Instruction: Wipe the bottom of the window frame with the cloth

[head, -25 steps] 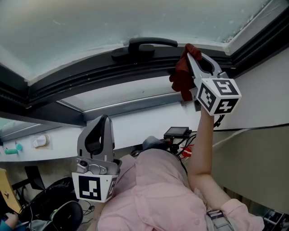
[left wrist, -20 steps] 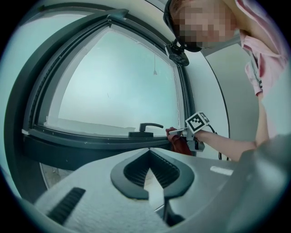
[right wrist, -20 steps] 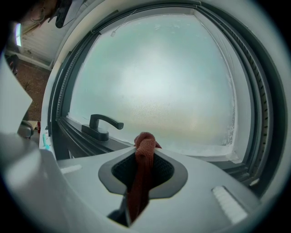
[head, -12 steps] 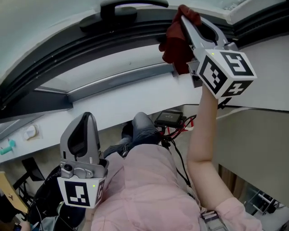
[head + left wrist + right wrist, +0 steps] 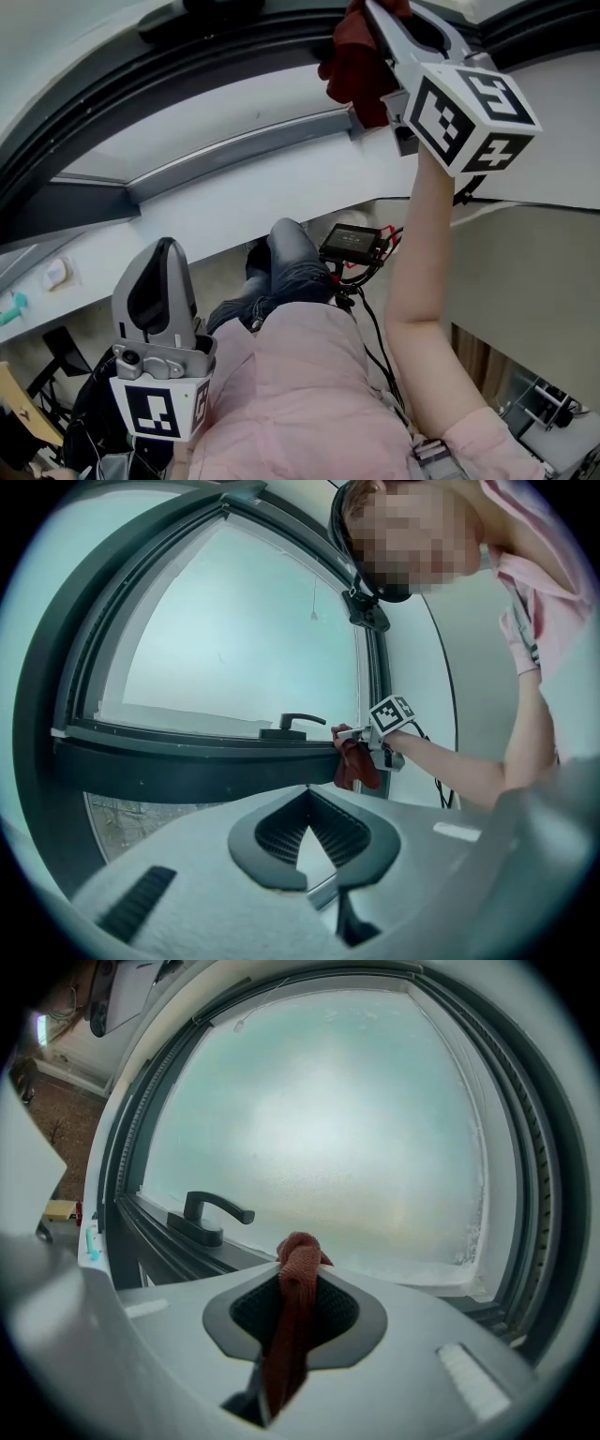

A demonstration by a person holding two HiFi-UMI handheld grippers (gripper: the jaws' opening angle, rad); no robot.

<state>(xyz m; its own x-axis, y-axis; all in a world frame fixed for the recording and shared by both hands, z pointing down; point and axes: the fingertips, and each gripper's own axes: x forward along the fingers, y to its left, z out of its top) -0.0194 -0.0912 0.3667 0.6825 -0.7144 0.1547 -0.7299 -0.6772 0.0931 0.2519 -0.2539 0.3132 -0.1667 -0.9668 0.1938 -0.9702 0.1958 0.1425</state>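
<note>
One cloth (image 5: 292, 1321) | pinched in right tool (image 5: 300, 1283) | at window frame (image 5: 155, 1237)

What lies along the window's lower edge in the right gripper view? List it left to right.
Dark window handle → red cloth → right side of the window frame.

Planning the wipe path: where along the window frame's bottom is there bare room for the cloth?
Bare: the dark bottom frame rail left of the black lever handle, and the short stretch from that handle to the right corner, where the right gripper holds the red cloth. Crowded only at the handle.
</note>
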